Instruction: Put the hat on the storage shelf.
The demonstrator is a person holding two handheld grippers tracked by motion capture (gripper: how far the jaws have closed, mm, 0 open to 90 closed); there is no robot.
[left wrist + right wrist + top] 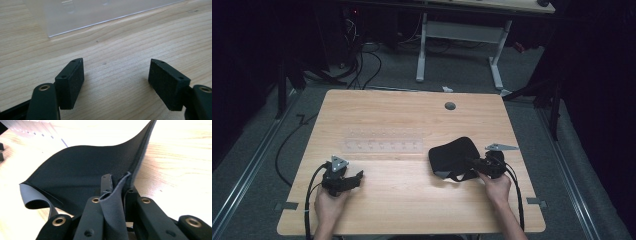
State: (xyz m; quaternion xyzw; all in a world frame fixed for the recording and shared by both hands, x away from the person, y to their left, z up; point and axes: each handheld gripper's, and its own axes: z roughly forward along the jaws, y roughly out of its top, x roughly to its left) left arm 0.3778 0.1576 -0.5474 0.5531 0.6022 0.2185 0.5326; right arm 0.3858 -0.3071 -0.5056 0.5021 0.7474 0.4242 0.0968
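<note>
A black fabric pouch (453,154) with a grey lining lies right of the table's middle. My right gripper (473,164) is shut on its near right edge. In the right gripper view the pinched grey edge of the pouch (80,170) stands up between the jaws of that gripper (117,186), and a corner curls up at the left. My left gripper (353,180) rests low at the front left, open. Its fingers (72,80) stand wide apart over bare wood with nothing between them.
A clear plastic rack (383,140) lies flat on the wooden table (412,115) near its middle; its near edge (100,15) shows ahead of the left gripper. A grey cable grommet (450,106) sits at the back. Cables trail off the front edge.
</note>
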